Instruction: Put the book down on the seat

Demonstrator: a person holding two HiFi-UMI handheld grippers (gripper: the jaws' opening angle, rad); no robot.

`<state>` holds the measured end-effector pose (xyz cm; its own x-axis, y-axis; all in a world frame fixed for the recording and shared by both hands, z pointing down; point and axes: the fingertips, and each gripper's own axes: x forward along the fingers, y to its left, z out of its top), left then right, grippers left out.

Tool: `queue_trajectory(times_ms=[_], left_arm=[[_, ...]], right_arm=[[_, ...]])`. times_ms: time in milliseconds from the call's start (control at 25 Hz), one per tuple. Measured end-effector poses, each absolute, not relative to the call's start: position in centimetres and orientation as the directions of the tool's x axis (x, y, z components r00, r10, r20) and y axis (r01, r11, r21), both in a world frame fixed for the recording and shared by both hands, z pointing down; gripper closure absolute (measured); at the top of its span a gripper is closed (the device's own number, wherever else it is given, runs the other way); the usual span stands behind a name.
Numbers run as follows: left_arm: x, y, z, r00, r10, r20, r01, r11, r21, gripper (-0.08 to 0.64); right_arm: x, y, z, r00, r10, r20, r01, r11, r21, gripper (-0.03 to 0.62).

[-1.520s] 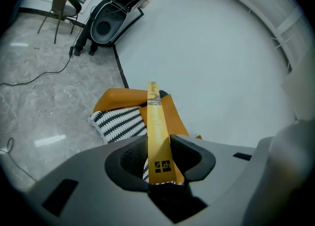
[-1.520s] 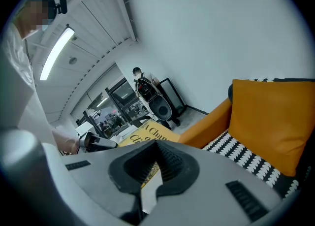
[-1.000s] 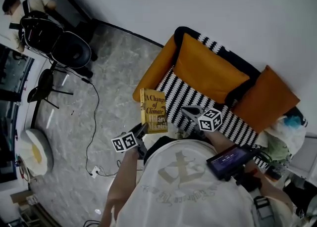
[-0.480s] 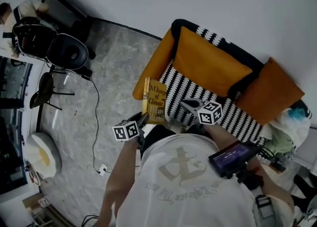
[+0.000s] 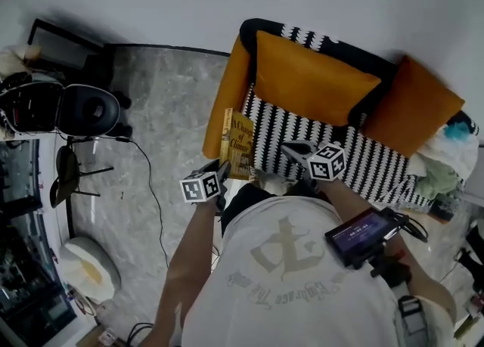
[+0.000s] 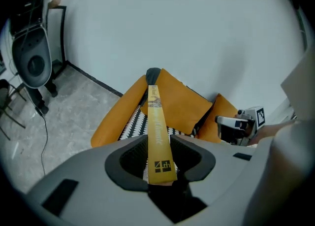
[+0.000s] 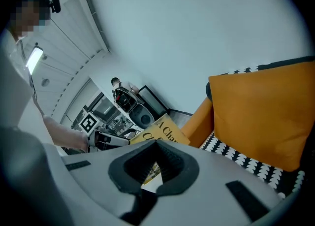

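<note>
book (image 5: 239,144) upright, pinched at its lower edge by left gripper (image 5: 222,168) beside striped seat (image 5: 291,132); right gripper (image 5: 295,149) pressed together, empty

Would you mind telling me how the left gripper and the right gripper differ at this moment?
The left gripper has its fingers clamped on the yellow book, holding it upright by its bottom edge; the right gripper has its fingers together on nothing. The left gripper is by the armchair's orange armrest, while the right gripper is over the front of the striped seat. Both carry a marker cube and point toward the armchair.
</note>
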<state>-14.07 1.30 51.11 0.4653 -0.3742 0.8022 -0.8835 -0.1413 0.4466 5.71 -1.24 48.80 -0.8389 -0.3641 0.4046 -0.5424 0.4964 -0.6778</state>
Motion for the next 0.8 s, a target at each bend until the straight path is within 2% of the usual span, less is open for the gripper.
queue_trajectory(times_ms=[440, 800], left_arm=[[-15.7, 0.2, 56.6, 0.453, -0.208, 0.867, -0.885, -0.223, 0.409, 0.410], [-15.0, -0.5, 59.3, 0.429, -0.171, 0.887, -0.885, -0.278, 0.375, 0.410]], right_arm=[[5.6, -0.6, 51.4, -0.754, -0.441, 0.486, -0.643, 0.351, -0.680, 0.578], [4.6, -1.5, 53.8, -0.743, -0.470, 0.477, -0.645, 0.311, -0.698, 0.578]])
